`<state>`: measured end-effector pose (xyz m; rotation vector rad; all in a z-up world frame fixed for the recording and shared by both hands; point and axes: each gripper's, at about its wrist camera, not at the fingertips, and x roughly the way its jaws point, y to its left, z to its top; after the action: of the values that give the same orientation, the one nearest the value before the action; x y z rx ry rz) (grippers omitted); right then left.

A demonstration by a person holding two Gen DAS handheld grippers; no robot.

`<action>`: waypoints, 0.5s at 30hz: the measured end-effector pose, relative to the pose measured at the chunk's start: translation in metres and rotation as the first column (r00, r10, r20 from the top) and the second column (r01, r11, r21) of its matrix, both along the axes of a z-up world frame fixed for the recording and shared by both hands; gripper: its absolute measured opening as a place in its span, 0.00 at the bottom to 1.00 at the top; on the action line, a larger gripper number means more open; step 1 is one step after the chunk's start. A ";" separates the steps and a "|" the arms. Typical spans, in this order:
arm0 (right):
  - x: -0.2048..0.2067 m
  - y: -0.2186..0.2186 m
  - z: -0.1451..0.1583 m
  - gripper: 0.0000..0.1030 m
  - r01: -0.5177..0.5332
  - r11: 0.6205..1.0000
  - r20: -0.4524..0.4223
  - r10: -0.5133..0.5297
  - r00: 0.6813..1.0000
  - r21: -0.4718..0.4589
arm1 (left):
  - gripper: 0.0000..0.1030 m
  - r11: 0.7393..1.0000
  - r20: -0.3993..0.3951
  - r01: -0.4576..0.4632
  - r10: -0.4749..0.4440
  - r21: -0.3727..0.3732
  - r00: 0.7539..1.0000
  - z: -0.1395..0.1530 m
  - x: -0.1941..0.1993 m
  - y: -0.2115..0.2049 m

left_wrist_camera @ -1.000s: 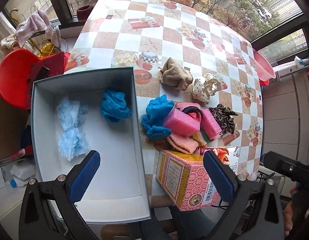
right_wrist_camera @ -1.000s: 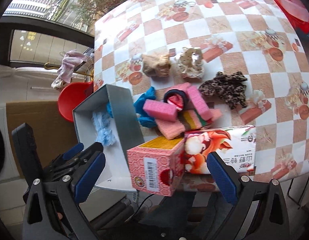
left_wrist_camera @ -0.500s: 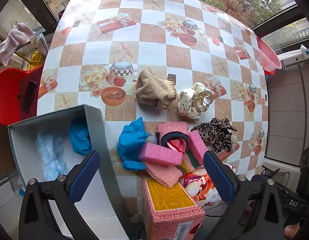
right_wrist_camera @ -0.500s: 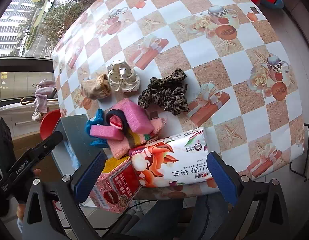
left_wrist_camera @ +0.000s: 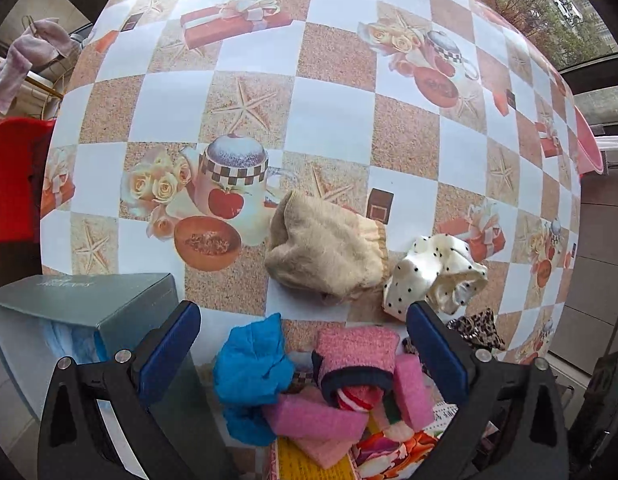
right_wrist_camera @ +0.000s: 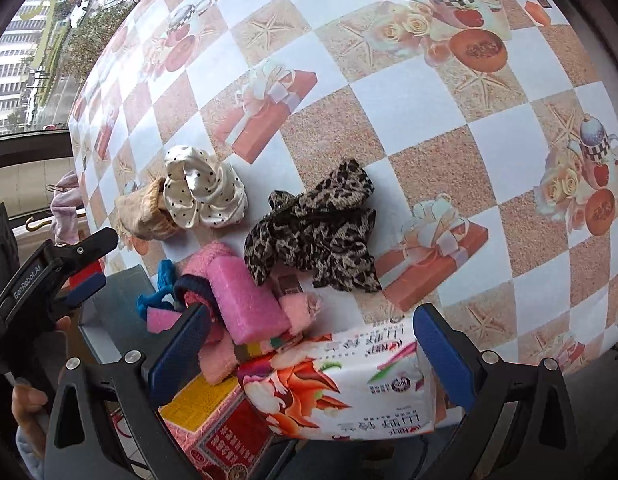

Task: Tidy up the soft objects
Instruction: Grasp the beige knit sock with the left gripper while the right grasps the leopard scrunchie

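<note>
My left gripper [left_wrist_camera: 303, 346] is open above a pile of soft things: a blue cloth [left_wrist_camera: 251, 368], pink sponges [left_wrist_camera: 313, 420] and a pink sock [left_wrist_camera: 355, 350]. Beyond the pile lie a beige sock [left_wrist_camera: 329, 252] and a white dotted scrunchie [left_wrist_camera: 433, 276]. The grey box [left_wrist_camera: 89, 304] sits at the lower left with blue cloth inside. My right gripper [right_wrist_camera: 309, 346] is open over a flowered tissue pack [right_wrist_camera: 341, 384]. A leopard scrunchie [right_wrist_camera: 317, 232] lies ahead of it, with the dotted scrunchie [right_wrist_camera: 203, 192] and beige sock [right_wrist_camera: 143, 216] to the left. The left gripper [right_wrist_camera: 75, 272] shows at the left edge.
A pink printed carton [right_wrist_camera: 225, 436] stands at the table's near edge beside the tissue pack. The checkered tablecloth [left_wrist_camera: 329, 120] stretches far ahead. A red chair [left_wrist_camera: 13, 176] stands left of the table and a pink basin [left_wrist_camera: 587, 140] at its far right edge.
Both grippers have moved forward and closer over the table. The left one has shifted right, from above the grey box to above the pile. Both stay open.
</note>
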<state>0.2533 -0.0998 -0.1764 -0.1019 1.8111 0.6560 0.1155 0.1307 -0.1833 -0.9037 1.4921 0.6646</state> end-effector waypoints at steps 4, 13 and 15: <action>0.006 0.013 -0.017 0.99 0.005 1.000 0.011 -0.005 1.000 -0.008 | 1.00 1.000 -0.022 -0.014 0.014 -0.004 1.000 -0.020 0.004 0.000; 0.005 0.027 -0.057 0.99 -0.009 0.996 0.042 0.012 0.999 -0.089 | 1.00 1.000 -0.071 -0.013 0.013 -0.001 0.997 -0.050 0.007 -0.008; 0.004 0.029 -0.064 0.99 -0.019 0.994 0.045 0.024 0.999 -0.109 | 1.00 1.000 -0.083 -0.004 0.004 -0.001 0.997 -0.055 0.008 -0.009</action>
<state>0.2573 -0.0712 -0.2404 -0.2079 1.8030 0.5655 0.1234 0.1215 -0.2383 -0.8898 1.5647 0.7113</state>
